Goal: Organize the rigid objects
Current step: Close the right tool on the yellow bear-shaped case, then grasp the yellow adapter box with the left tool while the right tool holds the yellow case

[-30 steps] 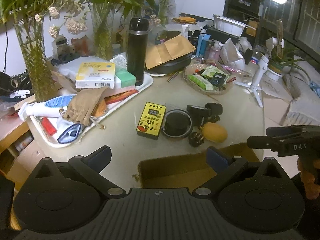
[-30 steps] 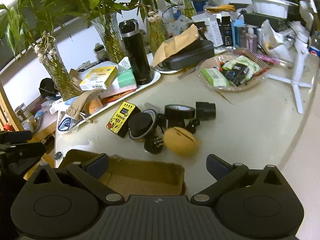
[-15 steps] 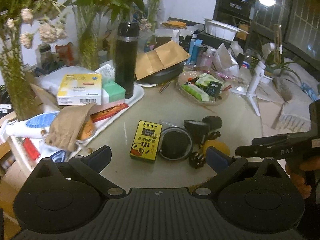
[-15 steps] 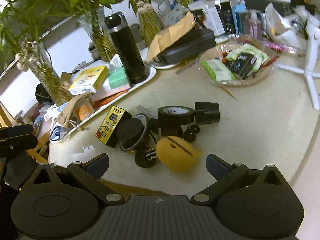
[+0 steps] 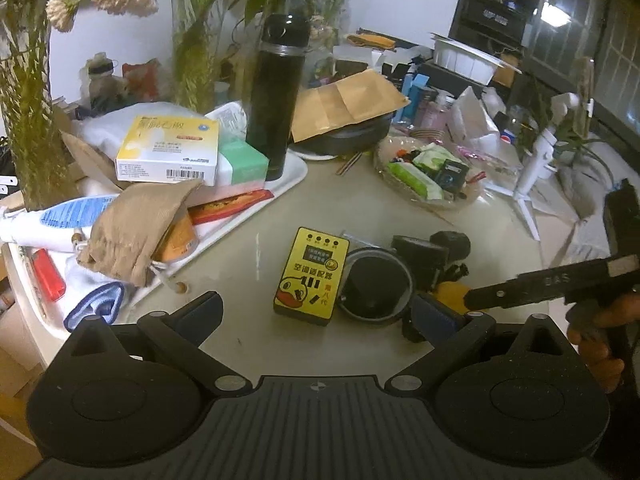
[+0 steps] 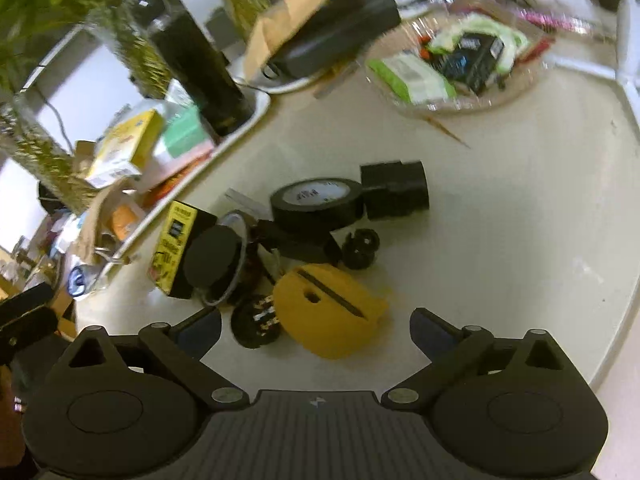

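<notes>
A pile of small hard objects lies on the pale table. It holds a yellow box with a duck print (image 5: 311, 276) (image 6: 173, 253), a round black lid in a wire ring (image 5: 374, 286) (image 6: 214, 258), a black tape roll (image 6: 318, 203), a black block (image 6: 394, 188) and a rounded yellow piece with a slot (image 6: 330, 312). My right gripper (image 6: 316, 326) hovers just above the yellow piece, its jaws closing and its fingers (image 6: 434, 330) still apart from it. My left gripper (image 5: 316, 314) stands open near the yellow box, touching nothing.
A white tray (image 5: 294, 172) at the left carries boxes, a cloth pouch and a tall black flask (image 5: 276, 96). A clear dish of packets (image 5: 430, 176) sits at the back right. Plant vases line the back. A hand holds the right gripper's body (image 5: 552, 280).
Both grippers moved forward and down over the table, past the cardboard box at the near edge. The pile now lies close under the right gripper, whose view tilted.
</notes>
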